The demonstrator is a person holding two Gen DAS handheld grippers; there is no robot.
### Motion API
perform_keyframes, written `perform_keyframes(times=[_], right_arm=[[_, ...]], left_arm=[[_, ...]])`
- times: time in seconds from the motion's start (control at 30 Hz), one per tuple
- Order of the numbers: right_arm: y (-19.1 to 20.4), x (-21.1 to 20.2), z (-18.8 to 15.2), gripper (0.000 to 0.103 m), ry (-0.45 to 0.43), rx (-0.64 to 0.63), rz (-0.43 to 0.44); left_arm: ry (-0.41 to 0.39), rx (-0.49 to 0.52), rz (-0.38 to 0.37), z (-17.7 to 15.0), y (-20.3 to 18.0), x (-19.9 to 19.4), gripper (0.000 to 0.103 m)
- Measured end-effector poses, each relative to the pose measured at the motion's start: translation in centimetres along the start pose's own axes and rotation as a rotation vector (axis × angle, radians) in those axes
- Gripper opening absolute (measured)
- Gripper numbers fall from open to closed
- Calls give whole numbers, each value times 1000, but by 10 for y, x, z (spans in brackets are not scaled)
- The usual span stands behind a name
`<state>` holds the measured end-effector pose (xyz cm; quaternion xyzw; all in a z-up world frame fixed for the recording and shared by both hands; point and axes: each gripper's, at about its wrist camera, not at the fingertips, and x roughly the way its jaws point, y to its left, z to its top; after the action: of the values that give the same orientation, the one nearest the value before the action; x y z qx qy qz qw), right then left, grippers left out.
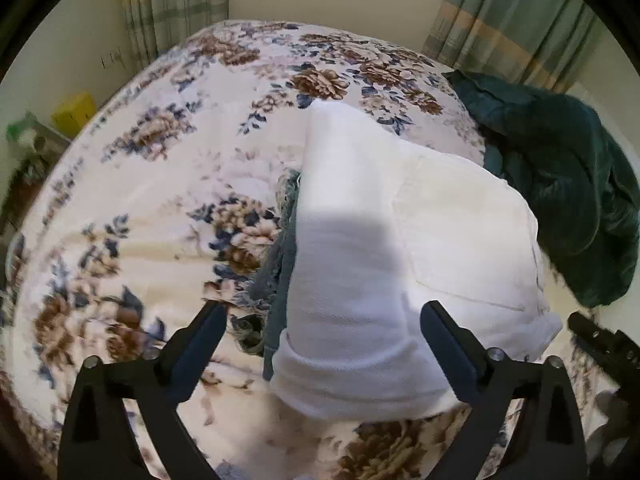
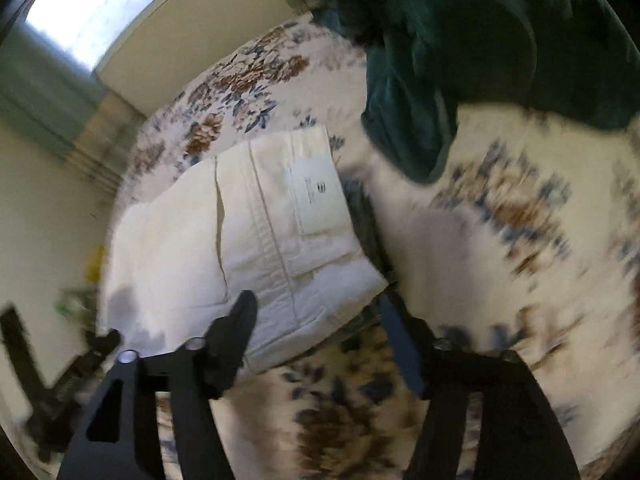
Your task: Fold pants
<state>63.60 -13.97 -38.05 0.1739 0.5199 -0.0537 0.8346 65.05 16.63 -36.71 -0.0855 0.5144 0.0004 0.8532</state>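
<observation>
The white pants (image 1: pixel 360 240) lie folded into a thick bundle on the floral bedspread (image 1: pixel 152 200). My left gripper (image 1: pixel 324 308) is open wide above the bundle's near rolled end, one finger on each side, and neither pad presses on it. In the right wrist view the pants (image 2: pixel 248 232) show a seam and a sewn label. My right gripper (image 2: pixel 317 298) hangs open over their near corner, holding nothing. A blue-grey fringed cloth (image 1: pixel 280 252) peeks out from under the pants' left edge.
A crumpled dark green blanket (image 1: pixel 560 168) lies right of the pants, also in the right wrist view (image 2: pixel 440 80). The right gripper's black frame (image 1: pixel 604 344) shows at the left view's right edge. A yellow box (image 1: pixel 74 114) sits beyond the bed's left side. Curtains (image 1: pixel 512 20) hang behind.
</observation>
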Motion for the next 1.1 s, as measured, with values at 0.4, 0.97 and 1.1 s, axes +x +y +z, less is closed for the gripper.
perform_keyframes(times=[0.4, 0.97, 1.1], right_arm=[[60, -96, 4, 103, -97, -238, -200], [54, -384, -91, 103, -292, -321, -95], [49, -454, -126, 103, -338, -362, -59]], left_arm=[[-48, 84, 100, 9, -31, -68, 102], [-211, 91, 116, -73, -62, -303, 102], [-279, 98, 133, -106, -74, -365, 102]])
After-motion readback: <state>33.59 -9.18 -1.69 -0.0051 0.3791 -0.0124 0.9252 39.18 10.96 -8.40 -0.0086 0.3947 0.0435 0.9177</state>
